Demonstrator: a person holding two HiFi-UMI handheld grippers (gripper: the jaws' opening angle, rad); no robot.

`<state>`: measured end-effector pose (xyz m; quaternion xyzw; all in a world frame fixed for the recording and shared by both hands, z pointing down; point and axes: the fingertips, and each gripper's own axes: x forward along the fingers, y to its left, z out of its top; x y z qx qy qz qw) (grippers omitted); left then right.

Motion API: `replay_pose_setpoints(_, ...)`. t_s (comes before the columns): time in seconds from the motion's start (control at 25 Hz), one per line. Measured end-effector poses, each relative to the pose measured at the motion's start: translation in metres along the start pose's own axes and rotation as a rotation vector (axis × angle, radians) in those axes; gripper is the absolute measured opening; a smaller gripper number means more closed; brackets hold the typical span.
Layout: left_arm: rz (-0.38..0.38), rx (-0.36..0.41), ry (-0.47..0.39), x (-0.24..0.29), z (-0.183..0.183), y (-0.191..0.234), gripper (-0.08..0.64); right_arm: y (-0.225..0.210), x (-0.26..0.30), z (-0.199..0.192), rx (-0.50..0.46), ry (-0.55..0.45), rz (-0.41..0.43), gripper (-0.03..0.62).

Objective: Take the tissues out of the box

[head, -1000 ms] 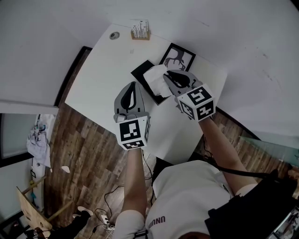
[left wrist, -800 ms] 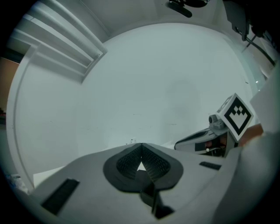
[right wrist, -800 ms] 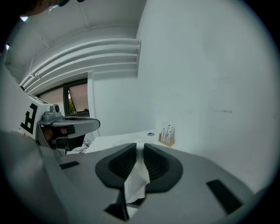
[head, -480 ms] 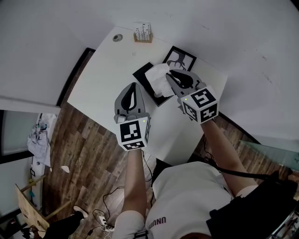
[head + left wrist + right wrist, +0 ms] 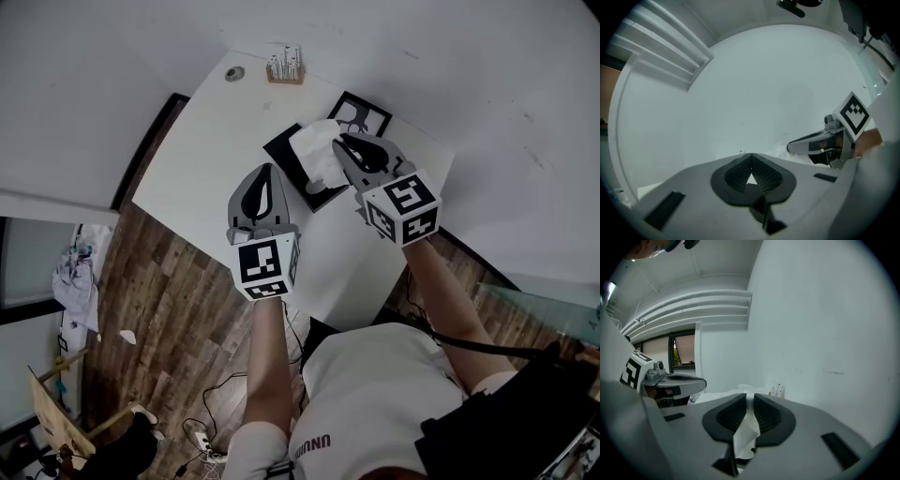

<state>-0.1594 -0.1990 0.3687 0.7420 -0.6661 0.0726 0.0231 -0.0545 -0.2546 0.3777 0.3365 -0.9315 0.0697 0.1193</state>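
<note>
The box (image 5: 284,150) sits near the table's (image 5: 206,141) far edge. The right gripper (image 5: 337,141) has its jaws nearly together, pinching a tissue (image 5: 314,150) that looks partly drawn out, so the pull seems unfinished. The left gripper (image 5: 265,171) hovers nearer, jaws closed and empty. Against a second ago, the tissue stands slightly higher and the left gripper has barely moved.

Framed picture (image 5: 362,114), wooden holder (image 5: 284,67), white table (image 5: 211,155)

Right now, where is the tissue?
Head view, upper centre: the tissue is pinched in the right tongs, over the black box, beside the framed picture.
</note>
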Motion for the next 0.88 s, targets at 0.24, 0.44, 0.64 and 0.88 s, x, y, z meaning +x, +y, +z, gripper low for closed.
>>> replay_pose_setpoints(0.24, 0.007, 0.000, -0.008, 0.0012, 0.0040, 0.0023, 0.014, -0.0017, -0.0018, 0.0039, 0.001, -0.007, -0.004, 0.066)
replay_pose_setpoints(0.44, 0.001, 0.006, -0.005, 0.0035, 0.0044, -0.0009, 0.014, -0.0058, -0.0041, 0.0046, 0.008, -0.012, -0.014, 0.066)
replay_pose_setpoints(0.64, 0.002, 0.007, -0.004, 0.0022, 0.0041, 0.0000, 0.014, -0.0056, -0.0038, 0.0033, 0.009, -0.010, -0.016, 0.066)
replay_pose_setpoints(0.88, 0.004, 0.004, 0.020, 0.0036, -0.0025, -0.0003, 0.014, -0.0061, -0.0027, 0.0004, 0.035, -0.002, -0.006, 0.066)
